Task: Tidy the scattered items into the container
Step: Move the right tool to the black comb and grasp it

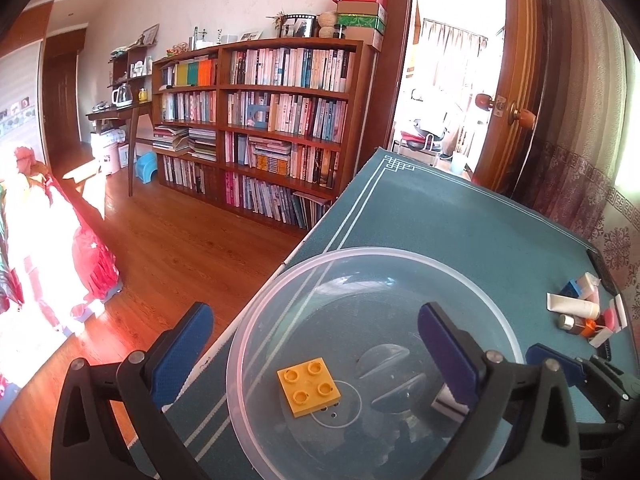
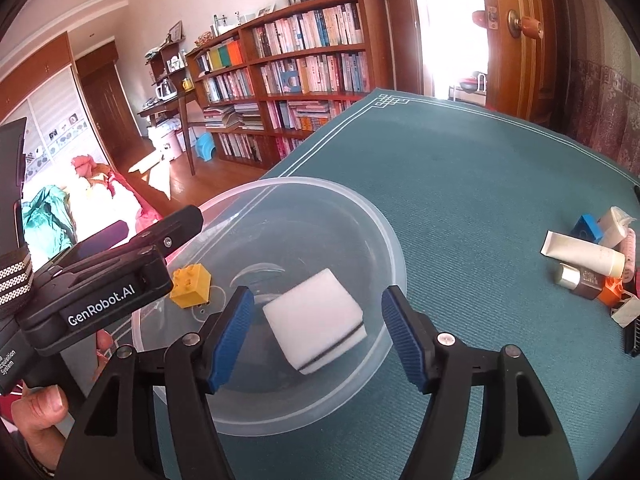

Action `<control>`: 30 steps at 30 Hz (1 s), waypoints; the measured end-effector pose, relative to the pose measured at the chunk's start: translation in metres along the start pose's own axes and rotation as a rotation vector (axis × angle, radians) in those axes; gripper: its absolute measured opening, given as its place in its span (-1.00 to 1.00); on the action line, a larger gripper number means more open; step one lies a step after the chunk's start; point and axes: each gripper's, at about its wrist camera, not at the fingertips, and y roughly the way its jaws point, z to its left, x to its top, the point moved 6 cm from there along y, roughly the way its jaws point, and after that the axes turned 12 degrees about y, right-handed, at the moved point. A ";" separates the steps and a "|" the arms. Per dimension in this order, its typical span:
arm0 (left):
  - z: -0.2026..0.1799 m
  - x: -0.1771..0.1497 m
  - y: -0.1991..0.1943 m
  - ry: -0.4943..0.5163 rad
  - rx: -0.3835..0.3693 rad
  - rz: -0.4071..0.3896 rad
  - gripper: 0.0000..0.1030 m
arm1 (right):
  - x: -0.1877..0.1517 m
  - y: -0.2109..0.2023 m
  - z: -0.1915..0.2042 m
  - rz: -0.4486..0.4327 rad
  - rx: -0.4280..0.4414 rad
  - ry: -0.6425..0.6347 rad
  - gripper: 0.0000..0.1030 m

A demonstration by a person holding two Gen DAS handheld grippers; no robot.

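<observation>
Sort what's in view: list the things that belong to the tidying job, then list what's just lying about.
Job: clear bowl, yellow brick and white sponge already inside; pile still out: white tube, blue brick, orange brick.

Lying about: bookshelf, kettle, blue stool.

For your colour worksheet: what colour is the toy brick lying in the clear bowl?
Yellow. The toy brick shows best in the left wrist view, studs up inside the clear bowl.
</observation>
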 end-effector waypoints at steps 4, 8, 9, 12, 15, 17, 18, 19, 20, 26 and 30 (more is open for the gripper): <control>-0.002 0.000 0.002 0.007 -0.003 0.005 0.99 | 0.000 -0.003 -0.011 0.002 -0.006 0.045 0.36; -0.008 -0.001 0.004 0.016 -0.014 0.013 0.99 | 0.001 -0.008 -0.026 -0.016 -0.027 0.082 0.36; -0.009 -0.001 0.004 0.017 -0.017 0.014 0.99 | 0.001 -0.009 -0.030 -0.024 -0.034 0.090 0.36; -0.013 -0.001 0.004 0.017 -0.030 0.019 0.99 | 0.001 -0.018 -0.043 -0.054 -0.066 0.113 0.36; -0.021 -0.001 0.004 0.024 -0.042 0.023 0.99 | 0.001 -0.025 -0.059 -0.072 -0.094 0.142 0.36; -0.027 -0.001 0.003 0.037 -0.049 0.023 0.99 | 0.000 -0.029 -0.071 -0.081 -0.112 0.169 0.36; -0.031 0.000 0.003 0.045 -0.052 0.023 0.99 | 0.000 -0.031 -0.078 -0.084 -0.120 0.184 0.36; -0.035 0.000 0.003 0.053 -0.057 0.023 0.99 | 0.000 -0.033 -0.085 -0.088 -0.129 0.199 0.36; -0.039 0.000 0.002 0.062 -0.062 0.024 0.99 | 0.000 -0.035 -0.092 -0.093 -0.138 0.215 0.36; -0.066 0.003 0.002 0.113 -0.090 0.029 0.99 | -0.001 -0.053 -0.137 -0.130 -0.202 0.309 0.36; -0.086 0.005 0.002 0.141 -0.113 0.030 0.99 | -0.003 -0.067 -0.168 -0.156 -0.254 0.359 0.36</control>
